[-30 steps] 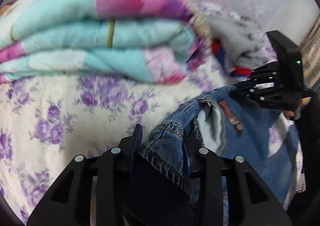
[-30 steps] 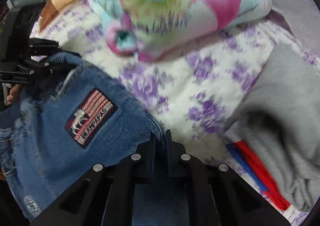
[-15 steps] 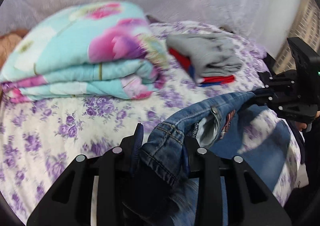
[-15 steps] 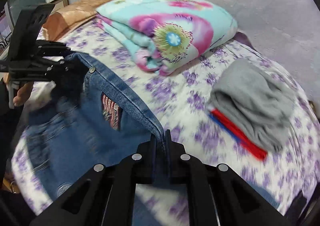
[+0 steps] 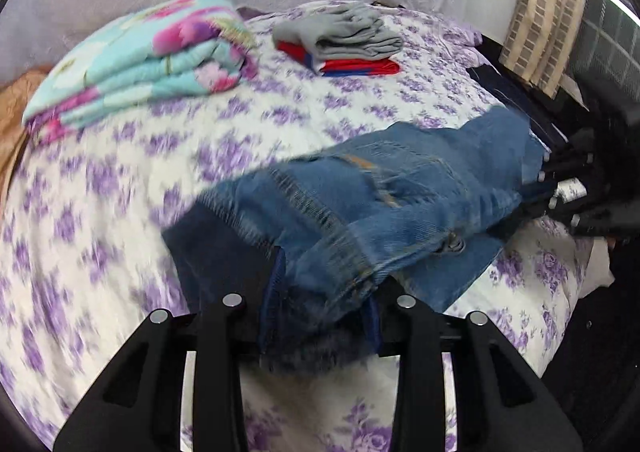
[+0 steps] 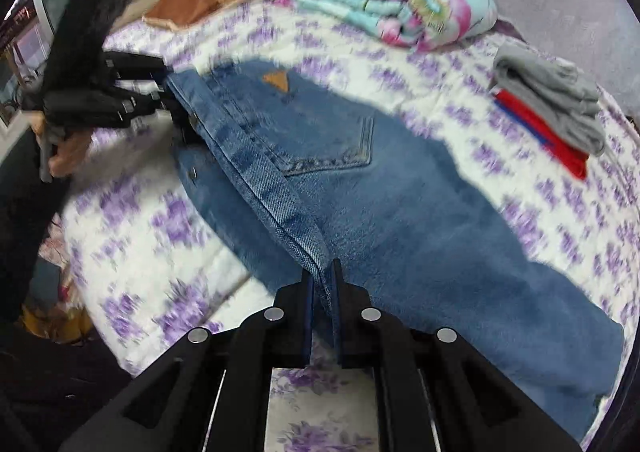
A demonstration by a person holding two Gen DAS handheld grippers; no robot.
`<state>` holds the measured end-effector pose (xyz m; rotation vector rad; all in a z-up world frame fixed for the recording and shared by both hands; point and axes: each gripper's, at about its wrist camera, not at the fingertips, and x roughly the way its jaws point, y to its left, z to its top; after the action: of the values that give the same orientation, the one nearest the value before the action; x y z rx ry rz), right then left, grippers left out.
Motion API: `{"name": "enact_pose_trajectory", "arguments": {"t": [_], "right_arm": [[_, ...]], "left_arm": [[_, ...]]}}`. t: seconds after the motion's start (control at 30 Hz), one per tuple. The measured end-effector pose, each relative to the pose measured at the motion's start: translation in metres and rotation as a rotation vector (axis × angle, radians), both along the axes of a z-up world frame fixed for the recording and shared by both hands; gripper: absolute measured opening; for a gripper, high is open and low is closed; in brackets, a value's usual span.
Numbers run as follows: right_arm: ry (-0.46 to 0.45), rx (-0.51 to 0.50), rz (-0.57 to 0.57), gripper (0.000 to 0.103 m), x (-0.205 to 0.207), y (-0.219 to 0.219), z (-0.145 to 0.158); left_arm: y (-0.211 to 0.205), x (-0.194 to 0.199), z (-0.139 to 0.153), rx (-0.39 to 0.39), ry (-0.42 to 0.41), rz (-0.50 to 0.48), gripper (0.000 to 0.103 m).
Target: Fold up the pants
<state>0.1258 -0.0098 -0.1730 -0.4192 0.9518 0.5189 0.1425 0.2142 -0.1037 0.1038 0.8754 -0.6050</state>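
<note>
Denim: blue jeans stretched by the waistband across the floral bedspread, back pocket up, legs trailing toward the bedspread's right edge in the right wrist view.
Left gripper: clamped on a thick bunch of waistband, pads partly apart only because of the fabric's bulk; seen from the right wrist view at the far waistband end.
Right gripper: nearly together, pinching a thin edge of the same waistband; seen from the left wrist view as a dark shape at the jeans' far corner.
Reason for hold: two grips at opposite waistband ends, likely to keep the top edge taut and the garment flat for a clean fold.
Blur: heavy in both views, so exact contact of cloth with the bedspread unclear.
Quilt: folded, turquoise and pink, beyond the jeans, well apart.
Grey garment: folded over red cloth, beyond the jeans, beside the quilt.
Likely step: spreading out before the first fold; no fold visible yet.
</note>
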Motion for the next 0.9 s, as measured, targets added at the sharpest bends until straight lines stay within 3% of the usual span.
{"name": "enact_pose_trajectory", "arguments": {"t": [0.1,0.27,0.33,0.37,0.4,0.57,0.63,0.7,0.8,0.9], "right_arm": [[0.042,0.037,-0.039,0.009,0.007,-0.002,-0.021],[0.057,0.1,-0.074,0.009,0.012,-0.009,-0.026],[0.061,0.112,-0.077,0.008,0.013,-0.01,-0.028],[0.062,0.115,-0.076,0.009,0.013,-0.011,-0.028],[0.062,0.116,-0.074,0.008,0.014,-0.011,-0.03],[0.033,0.087,-0.05,0.009,0.009,-0.007,-0.036],[0.016,0.088,-0.049,0.009,0.005,-0.007,-0.036],[0.004,0.096,-0.05,0.009,0.0,-0.008,-0.033],[-0.008,0.123,-0.055,0.009,-0.005,-0.011,-0.026],[-0.026,0.127,-0.046,0.009,-0.011,-0.012,-0.024]], "left_arm": [[0.005,-0.002,-0.008,-0.025,0.018,-0.002,0.035],[0.002,-0.01,-0.005,0.017,-0.004,-0.018,0.037],[0.008,-0.019,0.0,0.053,-0.027,-0.007,0.05],[0.015,-0.025,0.003,0.06,-0.036,0.007,0.063],[0.022,-0.03,0.006,0.055,-0.042,0.023,0.066],[0.053,-0.056,0.041,-0.109,-0.038,0.118,0.066],[0.039,-0.06,0.061,-0.12,-0.08,0.173,0.067],[0.012,-0.049,0.076,-0.121,-0.069,0.226,0.071],[-0.03,-0.022,0.079,-0.186,0.019,0.228,0.071],[-0.062,-0.001,0.062,-0.217,0.111,0.232,0.067]]}}
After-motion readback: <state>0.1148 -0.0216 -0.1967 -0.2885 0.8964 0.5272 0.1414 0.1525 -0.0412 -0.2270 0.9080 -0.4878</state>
